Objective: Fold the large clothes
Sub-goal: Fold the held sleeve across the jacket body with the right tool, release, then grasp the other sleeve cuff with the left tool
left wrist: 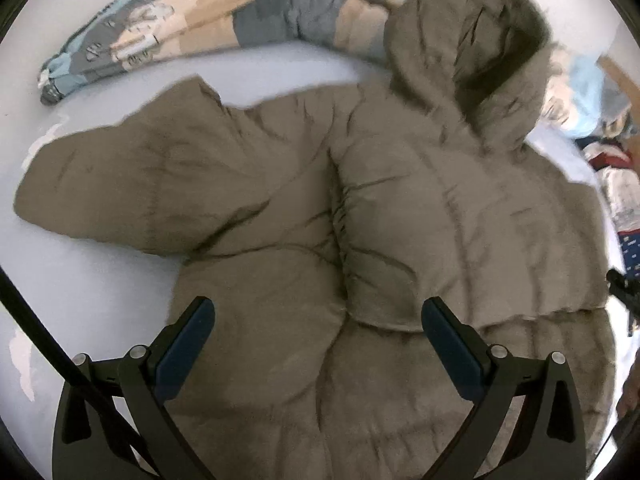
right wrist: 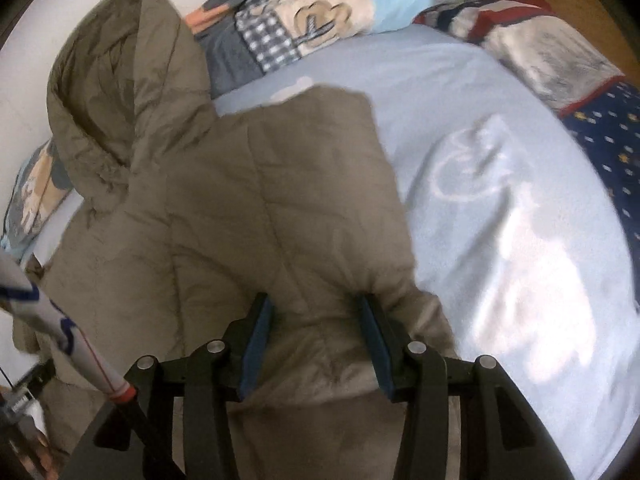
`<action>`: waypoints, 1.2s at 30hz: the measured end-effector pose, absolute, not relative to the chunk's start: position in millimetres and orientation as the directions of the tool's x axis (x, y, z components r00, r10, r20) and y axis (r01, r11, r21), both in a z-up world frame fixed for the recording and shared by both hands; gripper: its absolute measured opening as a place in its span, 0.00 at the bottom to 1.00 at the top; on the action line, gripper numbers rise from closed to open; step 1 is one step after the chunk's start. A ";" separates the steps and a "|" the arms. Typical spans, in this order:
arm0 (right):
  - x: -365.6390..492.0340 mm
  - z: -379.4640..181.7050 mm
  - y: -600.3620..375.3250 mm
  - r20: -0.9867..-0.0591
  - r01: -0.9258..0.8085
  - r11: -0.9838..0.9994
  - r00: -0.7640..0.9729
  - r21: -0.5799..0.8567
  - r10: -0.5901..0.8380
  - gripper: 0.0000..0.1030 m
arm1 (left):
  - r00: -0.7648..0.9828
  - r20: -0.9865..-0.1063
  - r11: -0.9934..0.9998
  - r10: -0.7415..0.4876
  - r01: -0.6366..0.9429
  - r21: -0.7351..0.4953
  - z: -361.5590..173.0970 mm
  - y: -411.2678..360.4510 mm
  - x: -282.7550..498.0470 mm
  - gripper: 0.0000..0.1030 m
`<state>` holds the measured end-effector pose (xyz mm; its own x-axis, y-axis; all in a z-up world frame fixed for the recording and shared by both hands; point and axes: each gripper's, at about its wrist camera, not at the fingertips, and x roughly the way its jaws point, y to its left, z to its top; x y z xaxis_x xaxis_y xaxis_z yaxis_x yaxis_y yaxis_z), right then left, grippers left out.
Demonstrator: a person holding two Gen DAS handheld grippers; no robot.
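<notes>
While the puffy olive-brown quilted hooded coat (left wrist: pixel 400 208) lies spread on the pale blue bedsheet (right wrist: pixel 500 200), the right gripper (right wrist: pixel 316 344) has a thick fold of its padded fabric between its blue pads, jaws roughly half apart and pressed into the bulge on both sides, so it looks clamped on the coat. From this tool the folded-over panel runs straight ahead, with the hood (right wrist: pixel 116 80) beyond and to its left.

The left gripper (left wrist: pixel 318 344) hangs wide open above the lower body of the coat, gripping nothing. One sleeve (left wrist: pixel 140 184) stretches away ahead and to its left, its long axis crosswise to the fingers; the hood sits ahead and to the right.

That outstretched sleeve is nearer the left gripper, so folding it inward likely falls to that hand.
</notes>
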<state>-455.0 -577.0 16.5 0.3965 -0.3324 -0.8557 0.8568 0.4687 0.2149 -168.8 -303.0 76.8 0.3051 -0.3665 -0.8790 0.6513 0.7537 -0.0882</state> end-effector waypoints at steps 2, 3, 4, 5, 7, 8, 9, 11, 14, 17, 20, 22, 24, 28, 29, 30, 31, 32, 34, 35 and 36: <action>-468.3 33.8 -559.3 -0.821 0.840 0.465 0.462 0.281 -0.337 0.56 | 0.321 -0.859 0.740 -0.399 0.665 -0.096 101.5 -292.2 -180.5 1.00; -478.3 40.9 -547.2 -0.807 0.826 0.469 0.491 0.311 -0.328 0.59 | 0.330 -0.849 0.736 -0.413 0.670 -0.098 110.6 -287.6 -185.0 1.00; -486.7 44.8 -537.3 -0.804 0.823 0.470 0.498 0.320 -0.325 0.64 | 0.344 -0.833 0.729 -0.432 0.678 -0.098 124.3 -280.2 -192.5 1.00; -501.4 48.1 -522.0 -0.803 0.825 0.466 0.497 0.320 -0.329 0.65 | 0.350 -0.826 0.724 -0.441 0.683 -0.097 131.8 -274.2 -198.9 1.00; -526.0 46.5 -499.5 -0.798 0.815 0.469 0.514 0.339 -0.316 0.66 | 0.342 -0.830 0.711 -0.441 0.697 -0.090 142.1 -260.4 -212.9 1.00; -537.3 41.8 -490.3 -0.806 0.817 0.464 0.508 0.341 -0.302 0.67 | 0.326 -0.843 0.705 -0.428 0.704 -0.086 141.5 -254.1 -219.4 1.00; -544.9 34.8 -483.5 -0.825 0.825 0.456 0.489 0.332 -0.283 0.67 | 0.308 -0.854 0.699 -0.420 0.710 -0.088 139.0 -248.6 -223.9 1.00; -556.5 18.9 -470.1 -0.871 0.843 0.455 0.428 0.288 -0.242 0.67 | 0.258 -0.884 0.691 -0.391 0.717 -0.096 128.3 -228.9 -237.3 1.00; -570.1 16.1 -451.6 -0.888 0.848 0.468 0.393 0.249 -0.240 0.67 | 0.207 -0.919 0.699 -0.335 0.709 -0.095 112.0 -198.6 -262.3 1.00; -587.8 35.5 -430.4 -0.854 0.825 0.474 0.459 0.308 -0.245 0.67 | 0.201 -0.922 0.722 -0.331 0.683 -0.111 110.6 -162.4 -282.7 1.00; -600.6 53.0 -396.9 -0.805 0.785 0.494 0.539 0.374 -0.248 0.67 | 0.221 -0.909 0.741 -0.353 0.659 -0.128 114.1 -127.3 -297.9 1.00; -599.2 56.5 -376.7 -0.793 0.763 0.530 0.557 0.370 -0.247 0.67 | 0.237 -0.902 0.754 -0.360 0.643 -0.132 114.0 -105.7 -304.3 1.00; -580.9 58.6 -357.3 -0.793 0.736 0.588 0.558 0.336 -0.245 0.67 | 0.241 -0.902 0.762 -0.358 0.633 -0.134 112.1 -92.6 -305.7 1.00; -534.3 52.8 -321.2 -0.817 0.656 0.723 0.528 0.218 -0.233 0.67 | 0.274 -0.907 0.790 -0.319 0.605 -0.096 108.3 -81.6 -296.8 1.00; -519.0 42.6 -312.8 -0.838 0.630 0.754 0.502 0.185 -0.214 0.67 | 0.272 -0.904 0.792 -0.329 0.601 -0.107 110.0 -80.4 -293.4 1.00; -509.4 34.8 -308.7 -0.854 0.615 0.771 0.480 0.165 -0.200 0.67 | 0.276 -0.898 0.793 -0.343 0.598 -0.119 113.1 -79.7 -288.8 1.00; -498.0 27.4 -304.2 -0.873 0.602 0.787 0.448 0.136 -0.192 0.67 | 0.288 -0.890 0.795 -0.355 0.594 -0.125 116.0 -80.5 -282.8 1.00; -491.6 26.1 -299.5 -0.878 0.598 0.794 0.432 0.108 -0.206 0.67 | 0.302 -0.882 0.798 -0.362 0.589 -0.127 118.8 -80.6 -276.1 1.00; -480.6 41.2 -292.5 -0.840 0.580 0.811 0.475 0.076 -0.262 0.67 | 0.320 -0.869 0.805 -0.376 0.578 -0.135 122.1 -82.2 -261.1 1.00; -478.7 51.3 -291.4 -0.811 0.577 0.812 0.513 0.084 -0.280 0.67 | 0.332 -0.863 0.810 -0.381 0.570 -0.138 122.9 -83.6 -250.4 1.00; -477.6 59.2 -292.2 -0.785 0.573 0.814 0.547 0.096 -0.293 0.67 | 0.351 -0.857 0.821 -0.377 0.556 -0.133 122.7 -85.1 -237.5 1.00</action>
<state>-477.6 -292.2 59.2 0.5467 -0.2926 -0.7846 0.5735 0.8136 0.0962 -237.5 -85.1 122.7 0.3511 -0.3770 -0.8571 0.5559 0.8205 -0.1332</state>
